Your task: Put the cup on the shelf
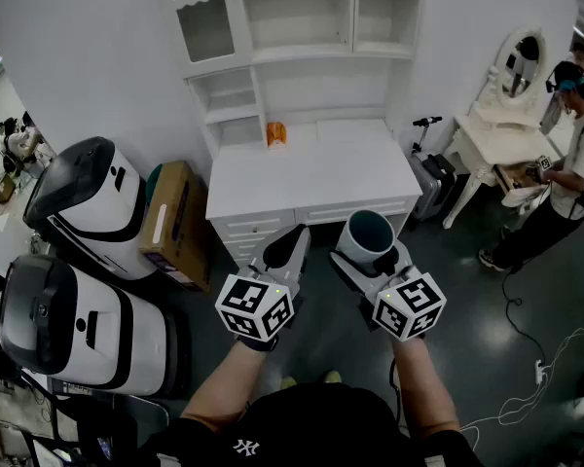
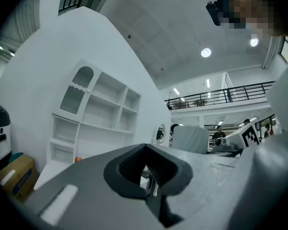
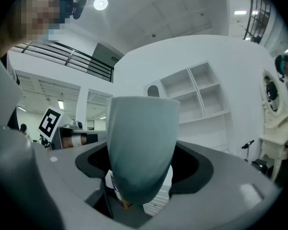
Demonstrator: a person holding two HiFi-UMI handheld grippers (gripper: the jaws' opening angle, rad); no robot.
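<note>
A pale blue-green cup (image 1: 367, 233) with a dark inside sits upright between the jaws of my right gripper (image 1: 371, 252), which is shut on it. In the right gripper view the cup (image 3: 141, 143) fills the middle and hides the right gripper (image 3: 143, 174) behind it. My left gripper (image 1: 292, 241) is beside it on the left, shut and holding nothing; in its own view the left gripper (image 2: 147, 170) has its jaws together. Both hover in front of a white desk (image 1: 311, 175), with the white shelf unit (image 1: 302, 52) beyond it.
A small orange object (image 1: 275, 133) stands at the back of the desk. A cardboard box (image 1: 170, 224) and two white-and-black machines (image 1: 83, 202) are on the left. To the right are a suitcase (image 1: 433, 178), a white vanity table (image 1: 501, 129) and a person (image 1: 572, 159).
</note>
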